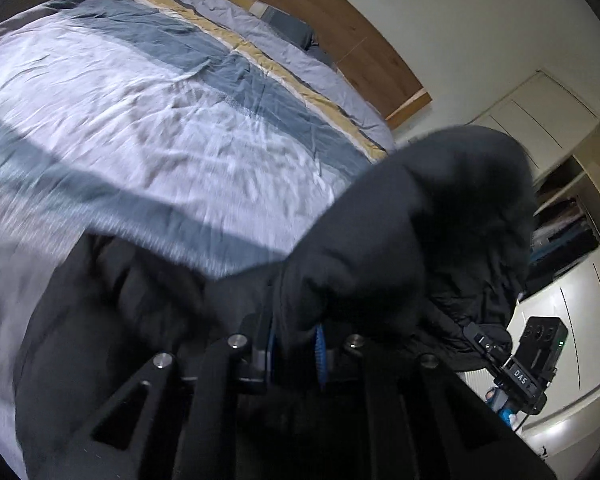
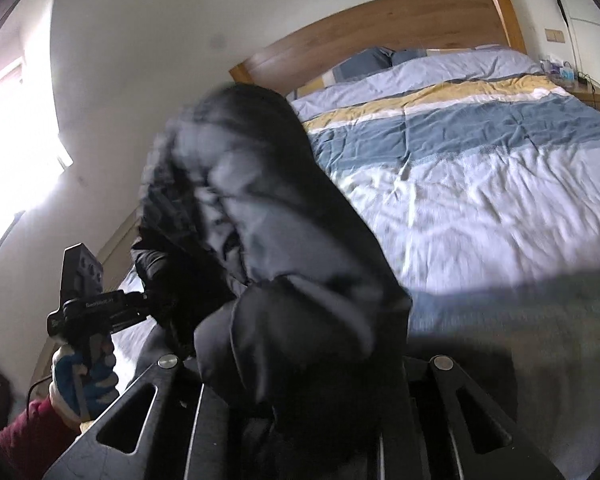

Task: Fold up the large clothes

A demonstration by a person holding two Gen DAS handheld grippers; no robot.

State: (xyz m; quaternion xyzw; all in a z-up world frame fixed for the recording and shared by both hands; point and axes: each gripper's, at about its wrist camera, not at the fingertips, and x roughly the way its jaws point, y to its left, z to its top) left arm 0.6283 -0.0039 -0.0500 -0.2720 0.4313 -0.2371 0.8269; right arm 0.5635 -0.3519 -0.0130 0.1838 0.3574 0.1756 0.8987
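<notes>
The folding has barely begun, as I read it: one large black padded coat (image 1: 440, 216) is lifted off the bed (image 1: 148, 128) and hangs bunched between the two grippers, no crease laid in it yet, so spreading it flat and every fold are still to do. The left gripper (image 1: 294, 340) has its jaws pressed nearly together, pinching a thick wad of the coat's fabric. The right gripper (image 2: 300, 412) looks clamped the same way, though the cloth heaps over its fingers and hides the pads, so I judge that grip rather than see it. By count: one coat, two grippers, one bed under a striped duvet with a wooden headboard (image 2: 380, 16) behind, and one gloved hand (image 2: 85, 376) showing in a red sleeve.
</notes>
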